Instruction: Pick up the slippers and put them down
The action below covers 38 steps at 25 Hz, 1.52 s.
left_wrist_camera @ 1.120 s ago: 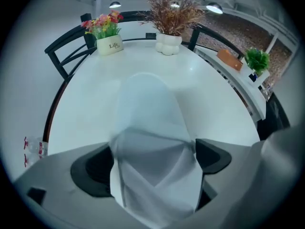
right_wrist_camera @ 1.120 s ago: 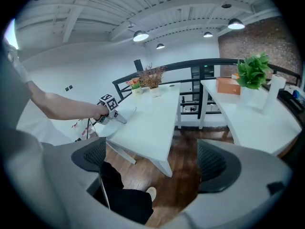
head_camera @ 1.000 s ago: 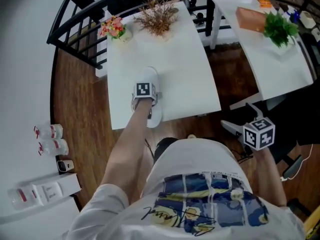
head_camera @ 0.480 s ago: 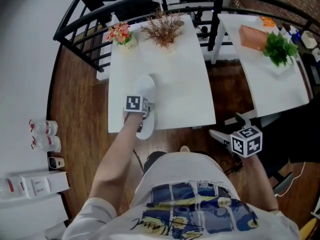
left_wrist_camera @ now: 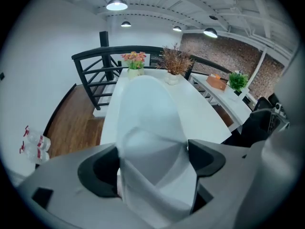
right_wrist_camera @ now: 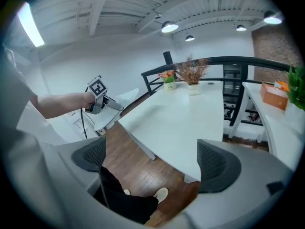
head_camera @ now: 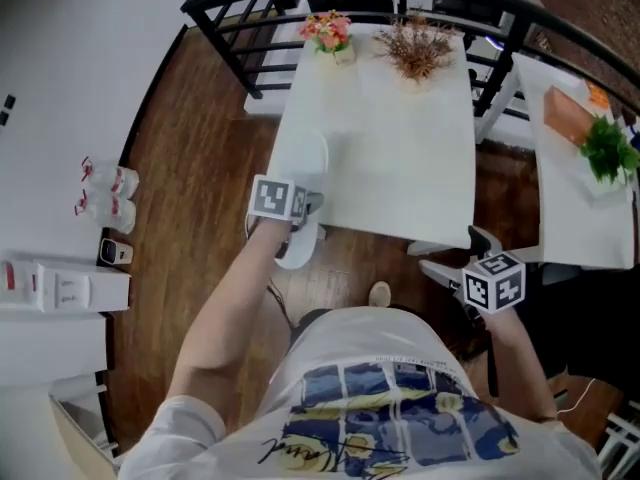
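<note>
Slipper, white, sits between the jaws of my left tongs, which are closing with both pads against its sides. It overhangs the desk edge at about 8 o'clock from the desk's middle. My right tongs gape wide, holding nothing.

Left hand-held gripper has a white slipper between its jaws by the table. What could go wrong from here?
1. The left hand-held gripper is closing on one end of the soft slipper. The long front sticks out past the jaws and may sag or twist loose.
2. That front reaches over the table, so it could catch the edge on the way down.
</note>
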Each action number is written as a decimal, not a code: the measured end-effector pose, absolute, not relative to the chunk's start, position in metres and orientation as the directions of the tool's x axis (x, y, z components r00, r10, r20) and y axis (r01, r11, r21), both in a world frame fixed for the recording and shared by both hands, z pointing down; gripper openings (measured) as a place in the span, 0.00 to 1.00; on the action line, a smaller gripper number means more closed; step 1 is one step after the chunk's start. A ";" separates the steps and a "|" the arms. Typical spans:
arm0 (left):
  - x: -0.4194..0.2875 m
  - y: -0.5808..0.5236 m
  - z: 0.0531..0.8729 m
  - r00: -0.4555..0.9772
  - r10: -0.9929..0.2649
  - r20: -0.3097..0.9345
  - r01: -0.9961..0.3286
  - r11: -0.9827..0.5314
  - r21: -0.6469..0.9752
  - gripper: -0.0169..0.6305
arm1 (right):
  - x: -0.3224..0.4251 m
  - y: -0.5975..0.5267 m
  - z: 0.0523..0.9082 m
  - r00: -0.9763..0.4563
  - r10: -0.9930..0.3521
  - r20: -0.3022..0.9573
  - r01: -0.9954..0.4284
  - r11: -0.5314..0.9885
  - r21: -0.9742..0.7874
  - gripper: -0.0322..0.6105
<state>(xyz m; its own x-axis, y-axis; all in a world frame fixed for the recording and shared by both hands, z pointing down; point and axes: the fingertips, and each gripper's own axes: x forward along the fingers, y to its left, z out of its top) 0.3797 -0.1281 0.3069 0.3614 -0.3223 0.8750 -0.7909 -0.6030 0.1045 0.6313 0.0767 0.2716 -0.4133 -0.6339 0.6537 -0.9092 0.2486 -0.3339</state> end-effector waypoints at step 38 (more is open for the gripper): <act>-0.223 -0.016 0.492 0.221 -0.351 0.910 -0.973 -0.021 0.229 0.67 | 0.009 -0.004 0.425 -0.600 -0.229 0.766 -0.680 0.651 -0.338 0.99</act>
<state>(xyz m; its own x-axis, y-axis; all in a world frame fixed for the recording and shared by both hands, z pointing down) -0.2235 -0.0159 0.4922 0.2215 -0.3510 0.9098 -0.9732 -0.0206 0.2290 0.0087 -0.0038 0.4255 -0.6001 -0.2290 0.7664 -0.6798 0.6509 -0.3378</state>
